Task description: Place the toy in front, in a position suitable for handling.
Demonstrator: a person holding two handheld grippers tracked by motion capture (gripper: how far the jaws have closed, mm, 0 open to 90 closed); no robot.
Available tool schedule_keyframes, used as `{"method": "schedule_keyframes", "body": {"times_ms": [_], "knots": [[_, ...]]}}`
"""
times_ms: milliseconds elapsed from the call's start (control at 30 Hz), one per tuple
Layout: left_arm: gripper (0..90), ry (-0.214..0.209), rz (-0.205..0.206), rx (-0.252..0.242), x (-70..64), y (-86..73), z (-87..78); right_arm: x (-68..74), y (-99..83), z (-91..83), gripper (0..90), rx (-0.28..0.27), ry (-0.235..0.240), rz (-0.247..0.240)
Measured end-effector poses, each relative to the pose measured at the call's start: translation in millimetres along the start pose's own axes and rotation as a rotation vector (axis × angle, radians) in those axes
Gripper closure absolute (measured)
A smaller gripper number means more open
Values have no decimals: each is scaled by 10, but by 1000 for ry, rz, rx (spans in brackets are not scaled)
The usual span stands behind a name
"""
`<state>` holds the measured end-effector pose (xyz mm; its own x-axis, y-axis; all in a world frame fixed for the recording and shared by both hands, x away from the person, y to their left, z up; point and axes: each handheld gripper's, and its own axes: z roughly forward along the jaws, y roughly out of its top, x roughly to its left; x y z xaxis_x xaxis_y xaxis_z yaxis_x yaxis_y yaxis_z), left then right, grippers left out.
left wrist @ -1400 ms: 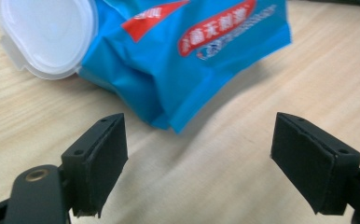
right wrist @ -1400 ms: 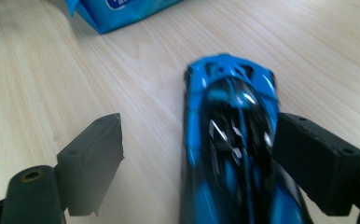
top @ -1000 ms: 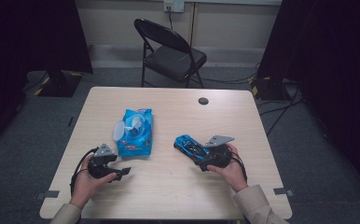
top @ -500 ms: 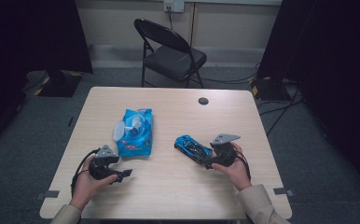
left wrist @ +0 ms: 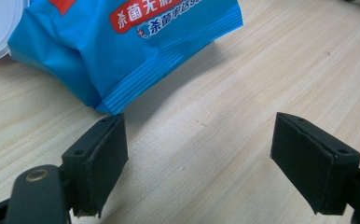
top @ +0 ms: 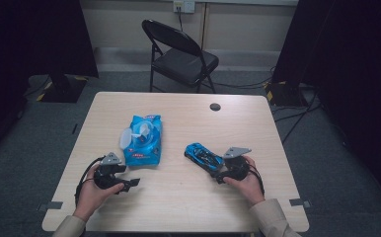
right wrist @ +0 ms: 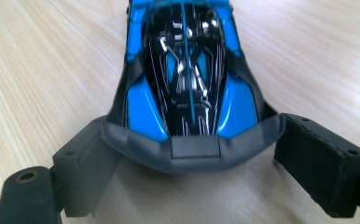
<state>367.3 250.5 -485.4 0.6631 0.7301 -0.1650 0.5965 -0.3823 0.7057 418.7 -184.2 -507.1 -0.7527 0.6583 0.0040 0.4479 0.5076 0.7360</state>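
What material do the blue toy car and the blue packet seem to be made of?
The blue and black toy car looks like hard glossy plastic, perhaps painted metal: sharp highlights gleam on its body. The blue packet with a white lid looks like thin soft plastic film: it creases, and its sealed edge is ribbed.

We find a blue toy car (top: 204, 157) with a black top (right wrist: 187, 56) and grey end spoiler (right wrist: 192, 149), upright on the wooden table, right of centre, lying at a slant. Its spoiler end sits between the spread jaws of the right gripper (top: 224, 174), the spoiler's tips at the pads.
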Motion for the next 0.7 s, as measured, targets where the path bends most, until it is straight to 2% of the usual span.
{"method": "schedule_keyframes", "body": {"times_ms": [233, 333, 400, 433, 533, 700], "knots": [[187, 5, -3, 3, 7, 13, 0, 15, 0, 1, 151, 2, 0, 2], [184, 18, 2, 3, 0, 30, -32, 10, 0, 4, 147, 4, 1, 4], [193, 12, -4, 3, 5, 45, -59, 11, 0, 5, 147, 3, 1, 3], [183, 25, 3, 1, 10, 52, -75, 11, 0, 5, 148, 4, 1, 3], [183, 30, 6, -25, 18, 85, -149, 15, -4, -5, 227, -10, 7, -1], [180, 48, 10, -40, 56, 198, -258, 26, -6, -10, 242, -14, 10, -6]]}}
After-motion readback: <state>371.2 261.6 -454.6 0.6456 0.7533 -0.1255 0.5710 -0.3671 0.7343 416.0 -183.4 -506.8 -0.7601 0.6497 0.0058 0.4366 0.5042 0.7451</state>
